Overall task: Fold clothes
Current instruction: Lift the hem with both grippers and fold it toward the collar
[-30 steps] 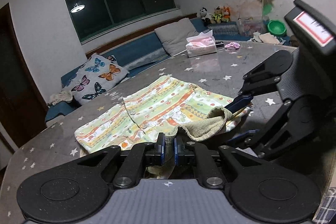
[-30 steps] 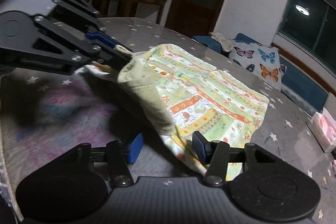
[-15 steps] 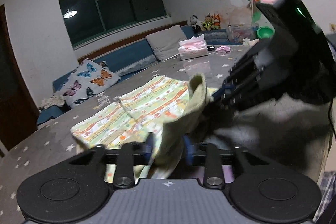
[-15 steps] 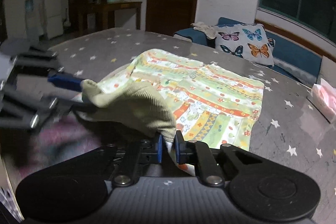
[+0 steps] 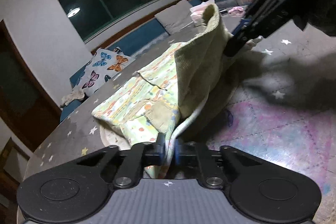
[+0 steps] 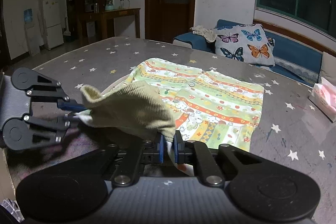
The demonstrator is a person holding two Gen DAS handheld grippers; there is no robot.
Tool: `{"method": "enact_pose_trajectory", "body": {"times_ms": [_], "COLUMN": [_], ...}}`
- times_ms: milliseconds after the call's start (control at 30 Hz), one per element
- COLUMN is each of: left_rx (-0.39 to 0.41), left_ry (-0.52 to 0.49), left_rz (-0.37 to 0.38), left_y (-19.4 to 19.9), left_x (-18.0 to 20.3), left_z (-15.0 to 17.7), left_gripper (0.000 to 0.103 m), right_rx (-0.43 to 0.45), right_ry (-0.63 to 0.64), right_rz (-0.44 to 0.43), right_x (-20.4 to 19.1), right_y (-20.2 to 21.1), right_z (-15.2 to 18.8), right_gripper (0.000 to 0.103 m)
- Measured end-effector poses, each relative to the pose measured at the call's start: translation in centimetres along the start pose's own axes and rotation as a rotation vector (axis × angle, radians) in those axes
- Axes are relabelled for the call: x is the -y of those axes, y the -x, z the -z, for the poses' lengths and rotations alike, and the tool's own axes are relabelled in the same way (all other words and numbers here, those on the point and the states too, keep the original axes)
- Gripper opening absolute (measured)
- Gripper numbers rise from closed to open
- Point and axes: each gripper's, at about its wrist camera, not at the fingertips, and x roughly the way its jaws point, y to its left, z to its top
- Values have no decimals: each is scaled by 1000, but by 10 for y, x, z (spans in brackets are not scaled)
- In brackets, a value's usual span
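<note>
Table [image 6: 117, 51]: starry top, served as folding surface.
Shirt [image 6: 220, 98]: lay flat mid-table, near hem lifted to fold over.
L gripper [image 5: 169, 145]: clamped on hem corner.
R gripper [image 6: 169, 145]: clamped on other corner, kept edge taut.

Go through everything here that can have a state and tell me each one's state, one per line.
Left gripper: jaws shut on the garment's hem.
Right gripper: jaws shut on the hem's other end.
Garment: far part flat on table, near ribbed hem lifted between both grippers.
Tissue box: tissue sticking out.
</note>
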Motion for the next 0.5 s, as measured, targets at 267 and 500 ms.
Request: {"method": "enact_pose_trajectory", "body": {"times_ms": [267, 500], "left_rx": [50, 43], "left_ry": [34, 83], "left_rz": [43, 125], "left_y": [58, 129], "left_x": [-2, 0], "left_z": [-6, -16], "left_gripper": [5, 5], "right_rx": [48, 53], "right_ry": [18, 68], "right_rz": [-35, -85], "right_x": [-12, -36], "right_y": [49, 113], "right_z": [6, 15], "right_gripper": [7, 6]}}
